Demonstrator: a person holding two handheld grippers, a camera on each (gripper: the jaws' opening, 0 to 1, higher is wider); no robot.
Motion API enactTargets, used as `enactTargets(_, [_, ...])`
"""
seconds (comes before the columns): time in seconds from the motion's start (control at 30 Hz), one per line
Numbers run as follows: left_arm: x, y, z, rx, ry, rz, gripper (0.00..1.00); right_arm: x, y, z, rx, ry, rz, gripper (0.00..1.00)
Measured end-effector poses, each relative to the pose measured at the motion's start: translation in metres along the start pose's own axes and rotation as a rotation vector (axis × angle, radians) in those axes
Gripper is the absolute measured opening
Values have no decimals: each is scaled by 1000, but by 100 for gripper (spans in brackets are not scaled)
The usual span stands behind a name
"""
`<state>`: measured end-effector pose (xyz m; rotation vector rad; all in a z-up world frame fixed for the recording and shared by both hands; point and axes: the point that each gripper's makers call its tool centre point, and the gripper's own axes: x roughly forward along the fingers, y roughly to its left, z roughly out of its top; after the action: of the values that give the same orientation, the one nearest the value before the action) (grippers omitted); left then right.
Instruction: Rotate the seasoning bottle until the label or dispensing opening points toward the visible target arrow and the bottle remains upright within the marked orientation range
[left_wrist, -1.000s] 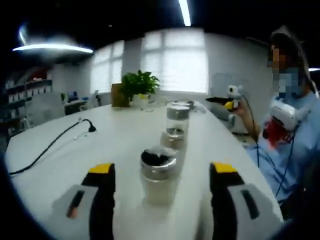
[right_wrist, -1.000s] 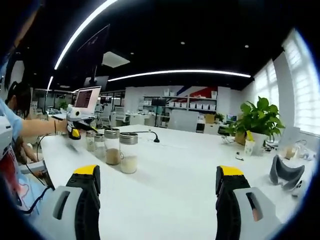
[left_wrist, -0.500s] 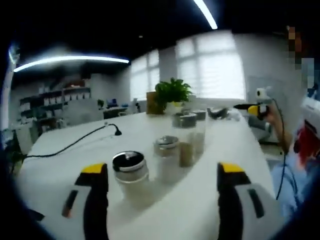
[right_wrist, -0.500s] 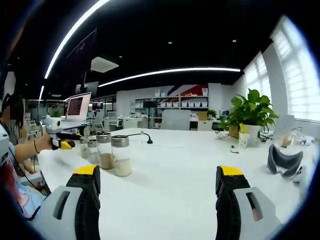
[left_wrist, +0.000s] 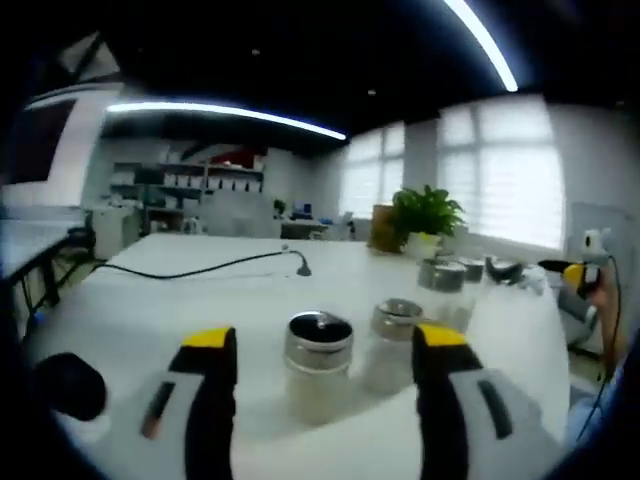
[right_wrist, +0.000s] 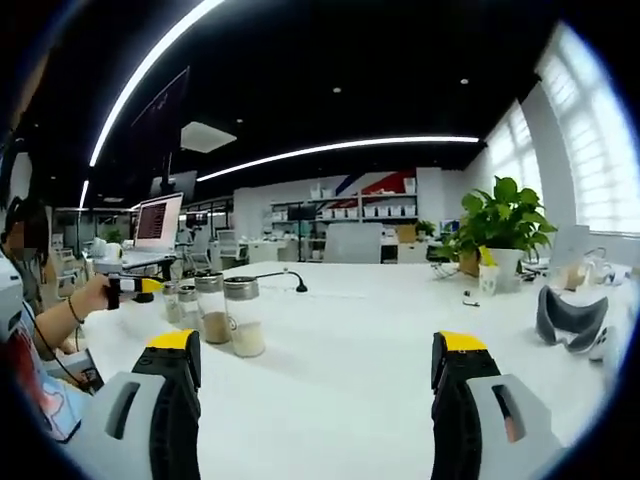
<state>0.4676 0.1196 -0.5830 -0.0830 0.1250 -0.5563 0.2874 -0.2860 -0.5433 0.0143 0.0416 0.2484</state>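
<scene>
Several glass seasoning bottles with metal caps stand in a row on the white table. In the left gripper view the nearest bottle, holding pale powder, stands upright just ahead of my left gripper, between its open yellow-tipped jaws and apart from both. A second bottle sits right behind it. In the right gripper view the same row of bottles stands at mid left, and my left gripper shows in a hand beside it. My right gripper is open over bare table, far from the bottles.
A black cable runs across the table to the left. A potted plant stands at the far side, also in the right gripper view. A grey object lies at the right. A monitor stands behind the person.
The left gripper view has swung round the bottle row, so the nearest bottle now sits centred between its jaws. The right gripper view has barely shifted.
</scene>
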Motion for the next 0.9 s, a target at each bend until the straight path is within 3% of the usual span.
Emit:
enactTargets(0.17, [11,-11,3,-56,-4,-16,75,0,0,-1,-4,5,-2,99])
enactTargets(0.27, [12,-7,-3,-8,21,41,69,0,-2,-1,-3,6,-2,99])
enactTargets(0.4, [13,-4,-6,-10,25,54,58,0,-2,-2,-6,11,-2,99])
enactTargets(0.5, [14,0,-3,68,9,89,53,-1,-2,-2,-5,12,-1,99])
enactTargets(0.67, [18,-5,-10,38,36,66,51,0,-3,-3,-8,19,-6,99])
enactTargets(0.77, [19,-3,-14,76,45,84,42,1,-3,-5,-3,25,-2,99])
enactTargets(0.9, [19,-8,-15,67,42,58,35,1,-3,-5,-3,25,-1,99])
